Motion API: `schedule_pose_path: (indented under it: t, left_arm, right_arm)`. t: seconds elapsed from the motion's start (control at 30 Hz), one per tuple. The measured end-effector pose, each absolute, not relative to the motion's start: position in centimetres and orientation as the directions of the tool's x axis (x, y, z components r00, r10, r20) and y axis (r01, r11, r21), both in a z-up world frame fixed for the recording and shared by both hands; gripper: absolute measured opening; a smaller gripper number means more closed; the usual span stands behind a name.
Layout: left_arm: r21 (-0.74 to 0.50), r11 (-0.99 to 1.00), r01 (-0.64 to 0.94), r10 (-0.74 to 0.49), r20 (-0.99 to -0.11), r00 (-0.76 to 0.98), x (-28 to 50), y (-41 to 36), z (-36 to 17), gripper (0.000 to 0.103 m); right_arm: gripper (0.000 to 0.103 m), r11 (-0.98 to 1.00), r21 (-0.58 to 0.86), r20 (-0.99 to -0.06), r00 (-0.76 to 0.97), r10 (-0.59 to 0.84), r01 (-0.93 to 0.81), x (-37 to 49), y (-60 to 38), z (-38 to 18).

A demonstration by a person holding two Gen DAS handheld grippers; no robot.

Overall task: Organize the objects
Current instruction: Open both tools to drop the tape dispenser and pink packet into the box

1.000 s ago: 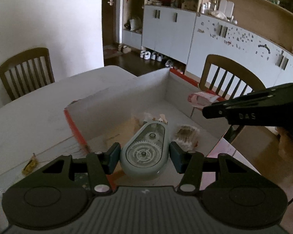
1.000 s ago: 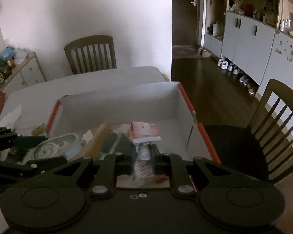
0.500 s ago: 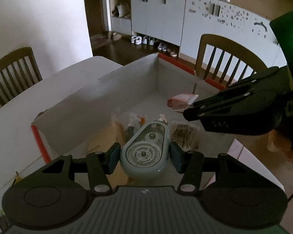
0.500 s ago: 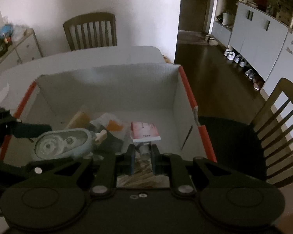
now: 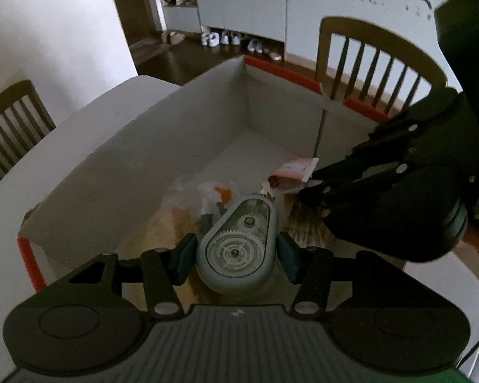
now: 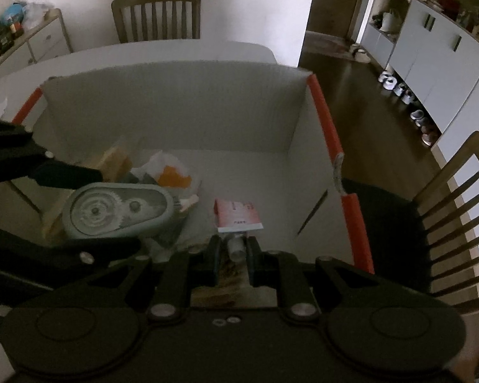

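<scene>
Left gripper point(image 5: 236, 257) clamped on pale blue-grey correction tape dispenser point(image 5: 238, 249), teal pads pressed to both flanks, clear window with white gears facing up. Held above interior of white box with orange-red rim strips point(image 5: 281, 71); from right wrist view, same dispenser point(image 6: 118, 210) suspended over loose clutter in box's left half: crumpled white wrapper with orange patch point(image 6: 171, 172), tan packet point(image 6: 115, 159) behind.

Right gripper point(image 6: 233, 255) closed on small white tube point(image 6: 234, 245), pinched at capped end between narrow-set fingers; red-and-white carton point(image 6: 238, 215) just ahead of fingertips, whether joined to tube or lying loose impossible to tell. Also poised inside box, toward right wall.

Box resting on white table point(image 6: 163, 51). Wooden slat-back chair point(image 6: 158, 12) beyond far edge, another wooden chair point(image 6: 456, 223) at right. Row of shoes point(image 5: 236, 40) along grey cabinets across dark floor.
</scene>
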State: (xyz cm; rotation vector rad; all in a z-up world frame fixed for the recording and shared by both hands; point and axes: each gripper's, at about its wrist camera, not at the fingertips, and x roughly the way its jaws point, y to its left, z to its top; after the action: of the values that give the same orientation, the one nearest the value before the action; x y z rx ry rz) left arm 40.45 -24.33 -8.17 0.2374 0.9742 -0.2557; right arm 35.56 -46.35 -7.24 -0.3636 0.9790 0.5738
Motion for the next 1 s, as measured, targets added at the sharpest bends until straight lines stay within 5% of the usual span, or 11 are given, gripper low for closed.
schedule_pose_path:
  t: [0.37,0.53,1.0]
  left_arm:
    - [0.133,0.926,0.353,-0.072,-0.857,0.510,41.3,-25.5,-9.1,0.055]
    - [0.110,0.929,0.352,-0.091,-0.857,0.507,41.2,-25.7,-9.0,0.070]
    - [0.049,0.959,0.278,-0.127,-0.805,0.579,38.7,-23.7,-6.6,0.070]
  right_arm:
    - [0.016,0.782,-0.026,-0.856,0.417,0.304,-0.623,35.3,-47.1,-7.1]
    - [0.016,0.781,-0.015,-0.856,0.411,0.312,-0.625,35.4,-47.7,-6.7]
    - [0.023,0.787,0.003,-0.837,0.429,0.339,-0.616,34.0,-48.5,-5.1]
